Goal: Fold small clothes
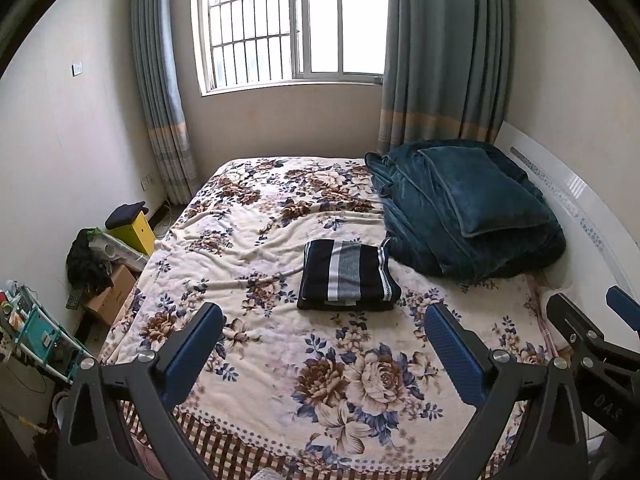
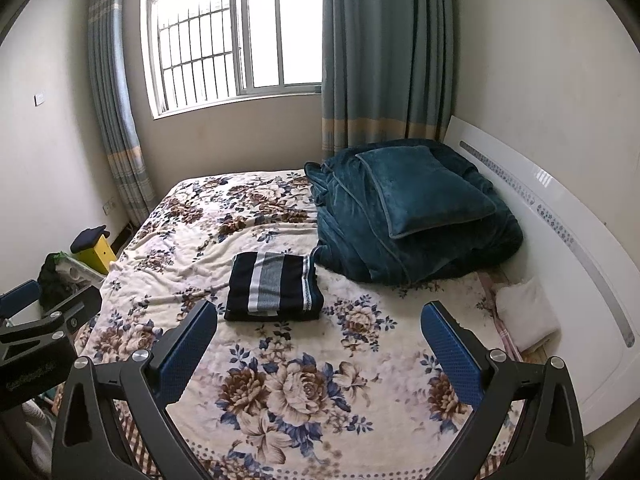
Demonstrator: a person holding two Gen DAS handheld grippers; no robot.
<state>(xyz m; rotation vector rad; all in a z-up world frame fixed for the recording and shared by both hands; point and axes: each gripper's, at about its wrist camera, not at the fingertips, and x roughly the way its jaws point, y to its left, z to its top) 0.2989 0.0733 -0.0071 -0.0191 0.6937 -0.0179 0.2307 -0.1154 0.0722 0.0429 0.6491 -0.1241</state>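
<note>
A dark navy garment with grey and white stripes (image 1: 347, 276) lies folded into a neat rectangle on the floral bedspread (image 1: 280, 344), in the middle of the bed. It also shows in the right wrist view (image 2: 274, 288). My left gripper (image 1: 324, 324) is open and empty, held above the near part of the bed, short of the garment. My right gripper (image 2: 320, 322) is open and empty too, just short of the garment. The right gripper's fingers (image 1: 624, 312) show at the right edge of the left wrist view.
A teal blanket with a pillow on top (image 1: 472, 208) is piled at the far right of the bed, against a white headboard (image 2: 560, 216). Boxes, a yellow container (image 1: 134, 232) and clutter stand on the floor at the left. A window and curtains are behind.
</note>
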